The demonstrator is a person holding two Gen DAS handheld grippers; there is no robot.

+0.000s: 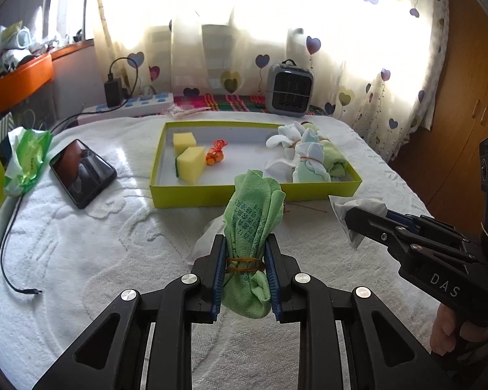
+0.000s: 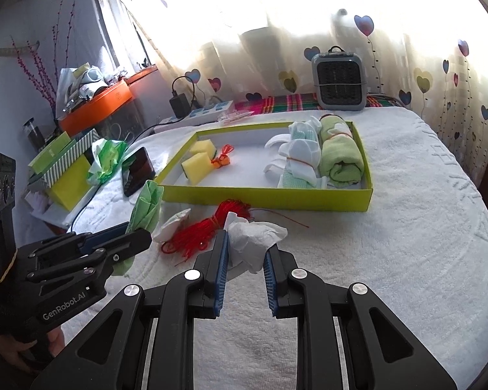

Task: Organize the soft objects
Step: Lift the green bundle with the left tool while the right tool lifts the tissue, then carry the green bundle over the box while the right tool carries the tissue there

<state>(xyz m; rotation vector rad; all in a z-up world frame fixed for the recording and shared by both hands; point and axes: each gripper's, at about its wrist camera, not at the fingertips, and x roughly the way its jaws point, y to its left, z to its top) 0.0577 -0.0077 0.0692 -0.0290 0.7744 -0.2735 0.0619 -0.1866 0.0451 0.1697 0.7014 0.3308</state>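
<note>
Left gripper [image 1: 245,271] clamped on a green rolled microfibre cloth bound with a rubber band [image 1: 253,227]; pads press just at the band. Cloth's long axis runs along the fingers, loose end pointing toward the lime-green shallow cardboard tray [image 1: 211,193], lifted above the white towel-covered table [image 1: 97,243] near its front edge. Right gripper [image 2: 244,268] narrow, pinching a crumpled white tissue [image 2: 253,232]. Beside it lies a red string bundle [image 2: 211,227]. In the tray: two yellow sponges [image 1: 188,156] at the left end, rolled white and green cloths [image 1: 305,156] at the right end.
</note>
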